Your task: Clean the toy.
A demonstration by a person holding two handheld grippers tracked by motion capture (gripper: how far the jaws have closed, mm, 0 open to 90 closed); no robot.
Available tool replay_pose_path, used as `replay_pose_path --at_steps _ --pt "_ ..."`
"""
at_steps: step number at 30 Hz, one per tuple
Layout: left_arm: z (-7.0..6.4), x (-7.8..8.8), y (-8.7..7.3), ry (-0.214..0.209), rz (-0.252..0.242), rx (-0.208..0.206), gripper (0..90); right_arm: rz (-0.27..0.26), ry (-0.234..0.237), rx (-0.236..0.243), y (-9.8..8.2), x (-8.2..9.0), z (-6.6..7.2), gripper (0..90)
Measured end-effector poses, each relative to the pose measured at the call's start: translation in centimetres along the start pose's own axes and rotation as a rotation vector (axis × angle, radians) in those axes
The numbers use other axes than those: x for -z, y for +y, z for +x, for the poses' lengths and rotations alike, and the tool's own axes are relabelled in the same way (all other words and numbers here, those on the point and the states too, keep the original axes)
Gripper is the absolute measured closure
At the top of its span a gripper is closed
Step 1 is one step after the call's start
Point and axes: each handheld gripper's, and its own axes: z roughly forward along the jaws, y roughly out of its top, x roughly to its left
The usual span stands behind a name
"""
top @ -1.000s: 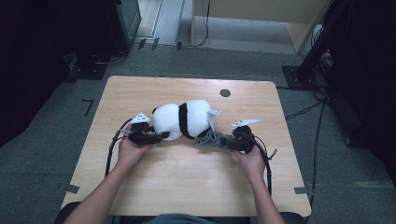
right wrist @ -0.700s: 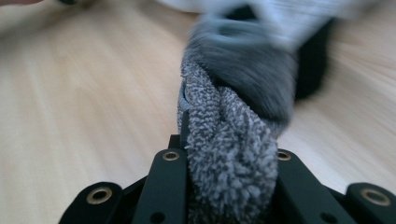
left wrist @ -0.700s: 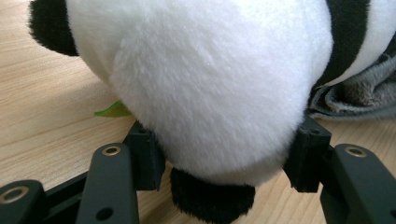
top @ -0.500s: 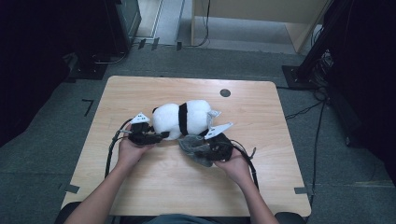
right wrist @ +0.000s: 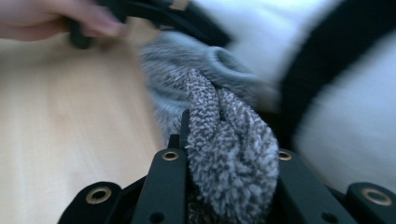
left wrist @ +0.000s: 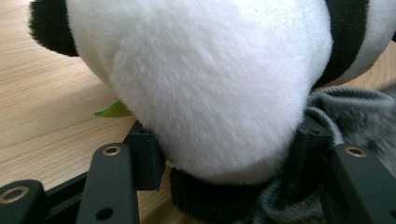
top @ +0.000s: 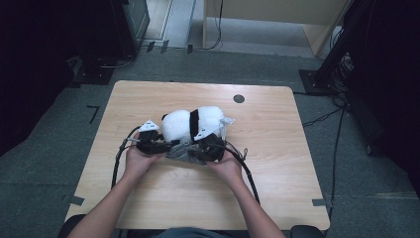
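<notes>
The right tool is clenched on a bunched grey knit garment, which fills the gap between its jaws. Just past it, the left tool grips the plush panda at its lower end, with the counter under both and stretching away beyond them.

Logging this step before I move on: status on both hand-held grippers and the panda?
Left hand-held gripper clamped on plush panda. Right hand-held gripper shut on grey knit cloth, beside the panda's front. Table otherwise bare, nothing in the way.
</notes>
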Motion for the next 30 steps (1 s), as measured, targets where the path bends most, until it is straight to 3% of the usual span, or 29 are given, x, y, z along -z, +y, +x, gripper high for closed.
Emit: replay_pose_path --at_steps 3,8,17,23,26,30 --pt "0.0 0.0 0.0 0.000 0.001 -0.004 41.8 -0.006 -0.042 -0.032 -0.9 0.8 -1.0 77.9" --pt "0.0 0.0 -0.1 -0.001 0.003 -0.006 42.0 -0.029 -0.037 -0.090 -2.9 3.2 -2.8 78.0" --pt "-0.1 -0.1 -0.1 -0.004 0.002 -0.002 42.0 -0.034 -0.110 -0.201 -5.7 6.8 -6.3 78.1" --pt "-0.1 0.0 -0.1 -0.004 0.003 0.000 41.9 -0.046 -0.157 -0.232 -6.4 8.1 -7.4 78.1" --pt "-0.2 0.0 -0.1 -0.002 0.005 -0.003 41.9 -0.077 -0.184 -0.251 -6.4 8.8 -7.8 78.2" --pt "-0.2 0.0 -0.1 -0.001 0.004 -0.003 41.9 -0.073 -0.213 -0.249 -6.1 9.5 -8.1 78.2"
